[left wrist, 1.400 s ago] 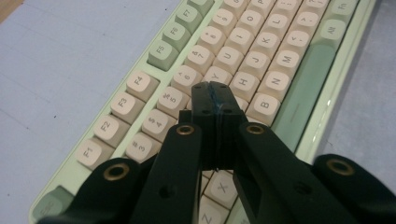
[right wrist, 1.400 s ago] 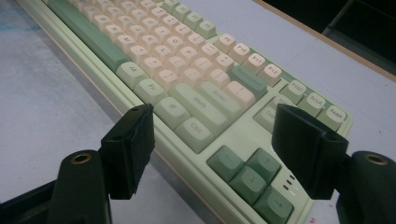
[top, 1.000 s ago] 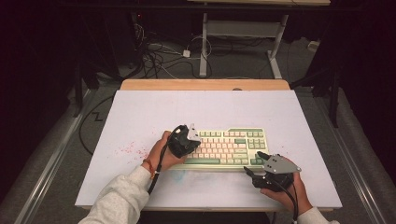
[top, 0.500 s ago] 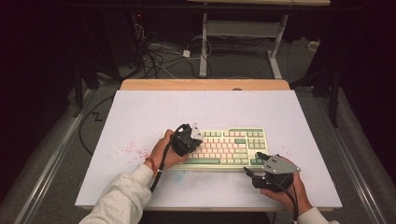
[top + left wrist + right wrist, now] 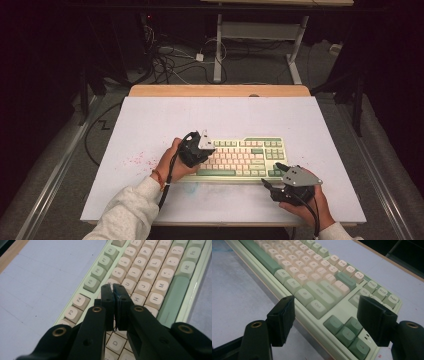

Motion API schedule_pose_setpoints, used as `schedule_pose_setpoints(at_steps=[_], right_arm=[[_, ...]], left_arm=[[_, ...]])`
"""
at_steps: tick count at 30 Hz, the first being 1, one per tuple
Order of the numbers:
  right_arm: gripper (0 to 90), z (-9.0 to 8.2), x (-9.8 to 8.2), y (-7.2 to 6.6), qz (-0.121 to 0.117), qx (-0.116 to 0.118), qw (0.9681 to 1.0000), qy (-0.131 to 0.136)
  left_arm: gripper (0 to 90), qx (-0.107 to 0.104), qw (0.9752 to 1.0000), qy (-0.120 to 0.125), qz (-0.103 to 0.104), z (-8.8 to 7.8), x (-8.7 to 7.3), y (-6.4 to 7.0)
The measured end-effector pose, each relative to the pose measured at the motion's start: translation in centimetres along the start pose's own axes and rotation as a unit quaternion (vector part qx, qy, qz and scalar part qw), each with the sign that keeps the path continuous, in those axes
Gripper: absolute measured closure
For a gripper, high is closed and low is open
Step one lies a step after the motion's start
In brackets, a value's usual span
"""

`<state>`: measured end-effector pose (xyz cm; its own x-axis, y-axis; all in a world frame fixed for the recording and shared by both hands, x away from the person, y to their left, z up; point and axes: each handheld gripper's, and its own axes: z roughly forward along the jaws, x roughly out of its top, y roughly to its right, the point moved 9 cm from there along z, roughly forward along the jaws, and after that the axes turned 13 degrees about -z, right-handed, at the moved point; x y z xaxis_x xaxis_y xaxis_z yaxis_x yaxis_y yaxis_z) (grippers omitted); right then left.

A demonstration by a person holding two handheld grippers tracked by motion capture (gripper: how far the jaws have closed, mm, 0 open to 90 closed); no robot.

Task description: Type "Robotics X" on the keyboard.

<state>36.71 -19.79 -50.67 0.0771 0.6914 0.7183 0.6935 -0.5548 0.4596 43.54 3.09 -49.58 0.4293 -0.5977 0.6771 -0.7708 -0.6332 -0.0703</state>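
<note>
The left gripper (image 5: 113, 287) has its jaws closed together with nothing between them, tips poised over the keyboard (image 5: 240, 156) letter keys near Y and U, apparently to press a key. The right gripper (image 5: 325, 315) stands open, its jaws straddling the near right corner of the keyboard by the arrow keys, pads apart from the case. The keyboard lies flat on the white table (image 5: 150, 120), slightly right of centre. Judged from this, keying is under way; whether a key is pressed cannot be told.
</note>
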Motion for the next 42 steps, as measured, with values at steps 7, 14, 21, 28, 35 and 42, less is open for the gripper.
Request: schedule_pose_setpoints(at_steps=[7, 14, 21, 28, 35, 42], right_arm=[[31.4, 0.0, -0.1, 0.0, 0.001, 0.0, 1.0, -0.002], [31.4, 0.0, -0.1, 0.1, 0.0, -0.001, 1.0, -0.004], [31.4, -0.1, -0.2, 0.2, -0.001, -0.002, 1.0, -0.004], [31.5, -0.2, -0.1, 0.2, -0.001, -0.003, 1.0, -0.003], [31.6, -0.2, -0.1, 0.3, -0.001, -0.005, 1.0, -0.003], [31.6, -0.2, -0.2, 0.4, 0.001, -0.005, 1.0, -0.006]], left_arm=[[82.7, 0.002, 0.9999, 0.011, 0.001, -0.7, -0.1, -0.1], [77.0, 0.015, 0.9996, 0.023, 0.003, -1.4, -0.4, -0.4], [71.1, 0.02, 0.9992, 0.034, 0.007, -2.1, -1.1, -0.6], [56.0, 0.03, 0.9986, 0.042, 0.012, -2.7, -1.7, -0.7], [34.1, 0.051, 0.9969, 0.061, 0.005, -3.5, -2.4, -1.0], [24.3, 0.064, 0.9957, 0.067, 0.0, -4.0, -3.4, -1.2]])
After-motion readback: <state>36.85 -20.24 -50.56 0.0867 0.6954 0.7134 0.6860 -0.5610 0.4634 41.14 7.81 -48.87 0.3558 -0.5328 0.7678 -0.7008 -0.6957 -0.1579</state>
